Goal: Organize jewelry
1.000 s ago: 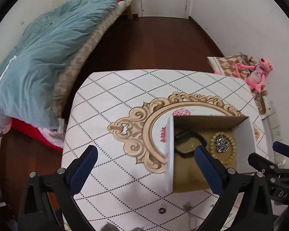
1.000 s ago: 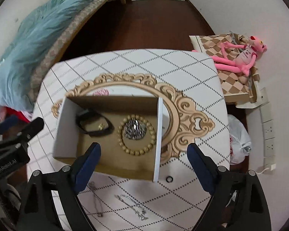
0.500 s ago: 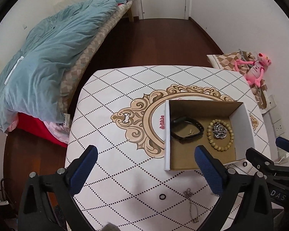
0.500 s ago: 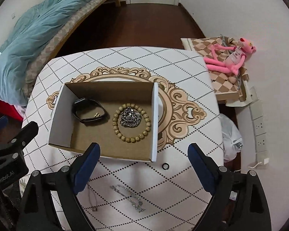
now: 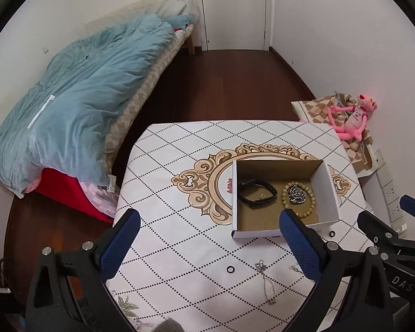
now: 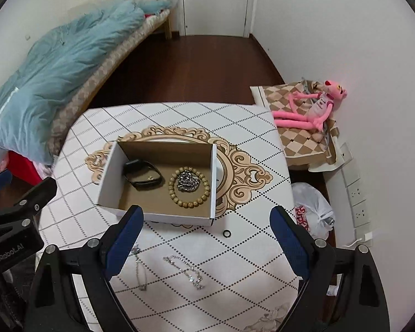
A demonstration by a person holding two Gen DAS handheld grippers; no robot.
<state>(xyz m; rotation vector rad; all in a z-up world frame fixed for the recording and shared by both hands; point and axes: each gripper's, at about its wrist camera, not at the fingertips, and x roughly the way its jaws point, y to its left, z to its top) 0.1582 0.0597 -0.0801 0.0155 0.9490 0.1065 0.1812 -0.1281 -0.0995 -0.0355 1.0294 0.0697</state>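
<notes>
Jewelry split between box and worktop; cardboard box [image 6: 112,177] set on worktop [image 6: 251,127] over gold ornamental print, open at top. Inside box: black band [image 6: 142,176] toward 9 o'clock side; beaded bracelet [image 6: 189,186] toward 3 o'clock side, lying flat, with silver chain bundle [image 6: 187,182] heaped within its loop; small gold piece [image 6: 150,177] resting inside black band, type not discernible. Outside box, on worktop toward 6 o'clock: black ring [image 6: 227,233] just beside box corner at 5 o'clock; second black ring [image 5: 230,269] well apart from box, seen in left wrist view; thin necklace [image 6: 140,269] and chunkier silver chain [image 6: 186,271] lying loose, near each other, not touching. Right gripper [image 6: 207,242] spread wide, empty, held above loose chains; left gripper [image 5: 207,244] likewise spread wide, empty, held above worktop at 7 o'clock of box. Surroundings noted: bed with blue duvet [image 5: 77,105] at 10 o'clock; pink plush toy [image 6: 310,108] on checked cushion [image 6: 298,138] at 2 o'clock; white plastic bag [image 6: 312,210] on floor at 3 o'clock; door [image 6: 215,0] at 12 o'clock.
</notes>
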